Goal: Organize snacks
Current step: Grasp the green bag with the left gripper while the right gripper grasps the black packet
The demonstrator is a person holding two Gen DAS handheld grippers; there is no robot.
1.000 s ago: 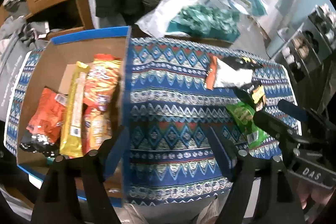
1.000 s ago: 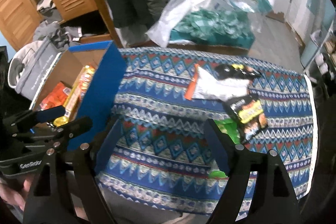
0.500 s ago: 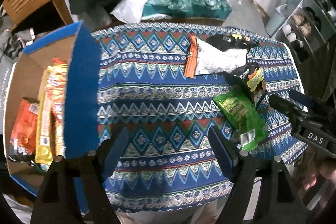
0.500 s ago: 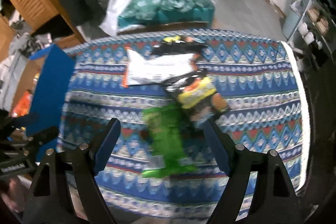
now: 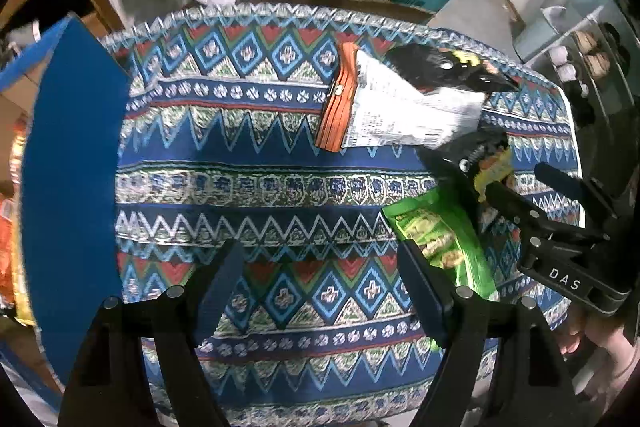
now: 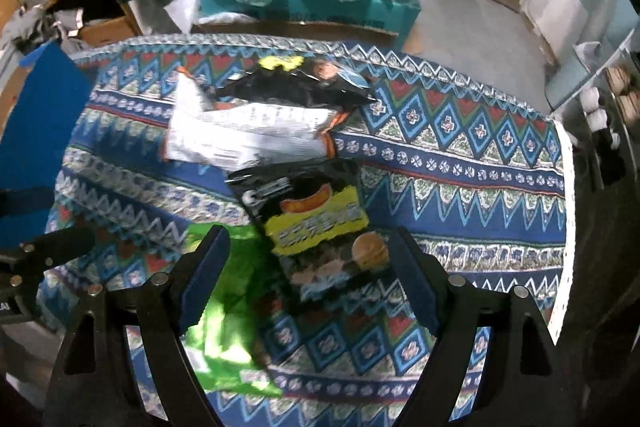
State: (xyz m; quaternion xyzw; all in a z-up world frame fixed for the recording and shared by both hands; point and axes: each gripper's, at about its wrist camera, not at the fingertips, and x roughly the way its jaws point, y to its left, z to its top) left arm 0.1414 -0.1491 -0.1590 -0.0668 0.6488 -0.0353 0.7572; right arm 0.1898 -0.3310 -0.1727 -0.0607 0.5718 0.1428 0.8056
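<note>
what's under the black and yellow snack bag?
In the right wrist view the black and yellow snack bag overlaps the green snack bag at its left edge and lies on the patterned cloth. Its top corner touches the white bag. Anything beneath its middle is covered.

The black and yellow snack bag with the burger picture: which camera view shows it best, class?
The right wrist view: the black and yellow snack bag lies front-up between the open tongs, nearly whole. In the left wrist view it sits at the far right, partly hidden behind the other tongs.

Box [image 5: 72, 163] left, snack packets [image 6: 316, 223] right, on tablecloth [image 5: 256, 155].
</note>
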